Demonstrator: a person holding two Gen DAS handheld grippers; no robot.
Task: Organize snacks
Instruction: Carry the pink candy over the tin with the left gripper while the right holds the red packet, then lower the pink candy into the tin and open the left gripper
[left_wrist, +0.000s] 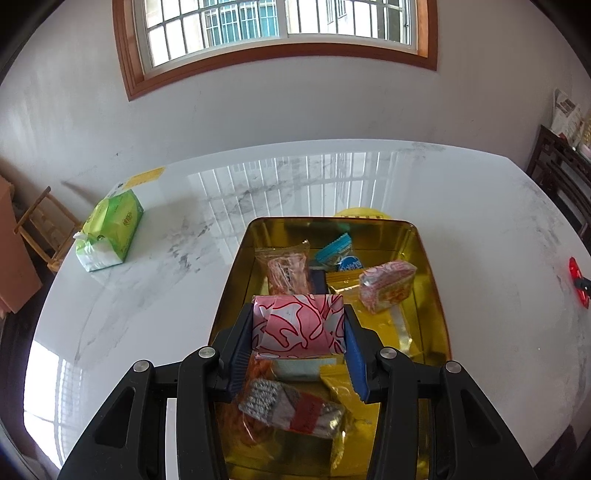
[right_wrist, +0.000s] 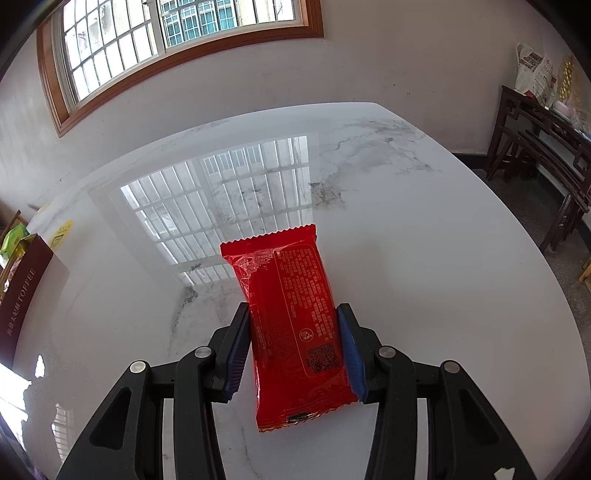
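In the left wrist view my left gripper (left_wrist: 298, 314) is shut on a pink and white patterned snack packet (left_wrist: 299, 326) and holds it above a gold tin box (left_wrist: 432, 280) that contains several wrapped snacks. In the right wrist view my right gripper (right_wrist: 293, 314) is shut on a red snack packet (right_wrist: 291, 325), with both blue pads against its sides, just above the white marble table (right_wrist: 424, 258). The same red packet shows small at the right edge of the left wrist view (left_wrist: 578, 277).
A green tissue pack (left_wrist: 110, 229) lies on the table's left side. A yellow round object (left_wrist: 364, 213) sits behind the tin. The tin's dark red outer wall (right_wrist: 26, 295) is at the left of the right wrist view. Dark wooden furniture (right_wrist: 546, 147) stands by the right wall.
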